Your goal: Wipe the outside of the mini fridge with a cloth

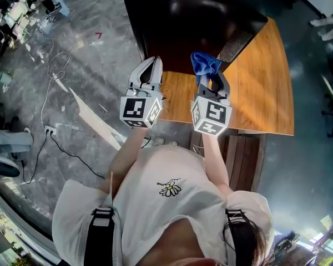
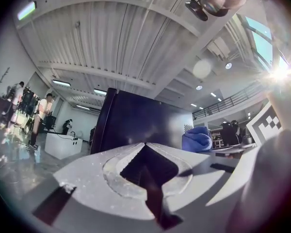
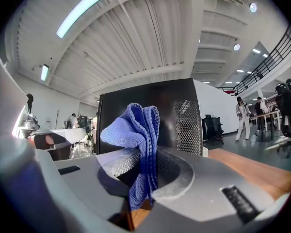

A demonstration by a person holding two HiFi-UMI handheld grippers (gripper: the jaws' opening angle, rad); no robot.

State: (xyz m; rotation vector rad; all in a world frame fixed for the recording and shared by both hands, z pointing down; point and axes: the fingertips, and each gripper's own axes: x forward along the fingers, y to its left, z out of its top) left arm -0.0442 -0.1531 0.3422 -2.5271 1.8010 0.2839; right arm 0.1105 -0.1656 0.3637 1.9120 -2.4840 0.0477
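Fridge [image 1: 188,21]: black, glossy, its far end cut off at the head view's top edge, with a mesh panel on its right side. It stands on the wooden surface [image 1: 266,82]. Just in front of the fridge, the right tongs [image 1: 209,77] pinch a bunched blue cloth [image 1: 204,64]. The left tongs [image 1: 150,66], at the fridge's left corner, are closed and empty. A red "7" [image 1: 98,35] marks the floor left of the fridge.

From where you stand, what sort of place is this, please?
Probably a large open office or lab hall: a high ribbed ceiling with strip lights, an upper-level railing, office chairs and loose cables on the grey floor. The mini fridge sits on a wooden table.
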